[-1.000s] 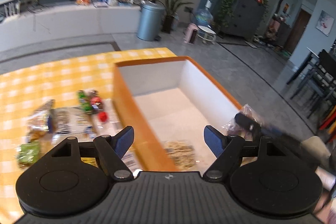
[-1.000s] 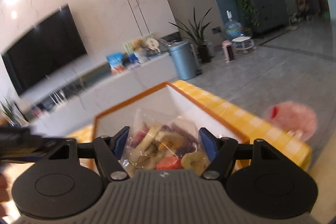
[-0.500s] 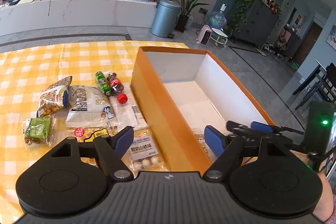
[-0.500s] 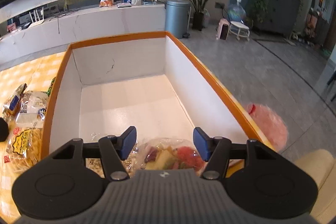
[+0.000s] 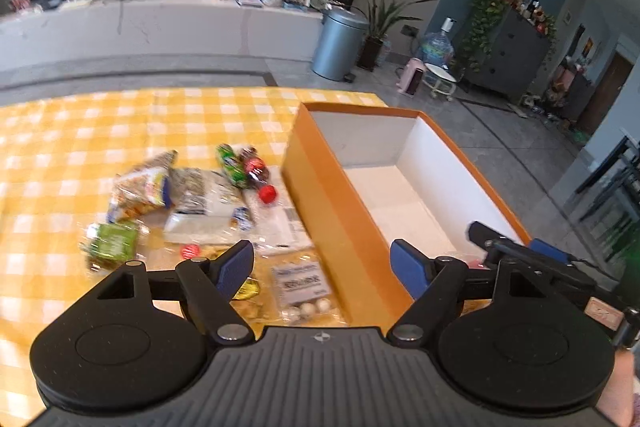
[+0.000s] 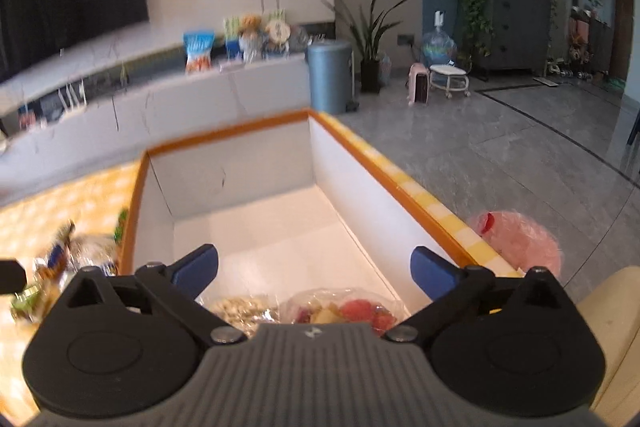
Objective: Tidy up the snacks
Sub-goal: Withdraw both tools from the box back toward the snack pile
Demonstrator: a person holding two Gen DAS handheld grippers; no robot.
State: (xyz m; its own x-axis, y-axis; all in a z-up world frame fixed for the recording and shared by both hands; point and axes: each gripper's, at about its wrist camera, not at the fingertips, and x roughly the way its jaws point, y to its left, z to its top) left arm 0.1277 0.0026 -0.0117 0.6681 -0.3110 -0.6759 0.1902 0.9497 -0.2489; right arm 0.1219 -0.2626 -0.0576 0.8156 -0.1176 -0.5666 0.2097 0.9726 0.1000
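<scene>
An orange box (image 6: 400, 187) with a white inside stands on the yellow checked cloth (image 5: 80, 147). My right gripper (image 6: 316, 267) hangs over the box's near end, its jaws opening wide with nothing pressed between them. Below it on the box floor lie a clear bag of dried fruit (image 6: 344, 309) and a packet of nuts (image 6: 240, 307). My left gripper (image 5: 322, 263) is open and empty above the box's left wall (image 5: 332, 195). Left of the box lie loose snacks: a chips bag (image 5: 140, 187), a green packet (image 5: 112, 243), two small bottles (image 5: 244, 167) and a clear packet of white balls (image 5: 304, 287). The right gripper (image 5: 516, 245) shows at the box's near right.
A pink plastic bag (image 6: 516, 239) sits beyond the table's right edge. Past the table are grey floor, a metal bin (image 5: 340, 43) and a long white counter (image 5: 160, 23) with more packets.
The right gripper's jaws spread and let the dried-fruit bag go; it now lies on the box floor. The left gripper drifted left, bringing more of the snack pile into view.
</scene>
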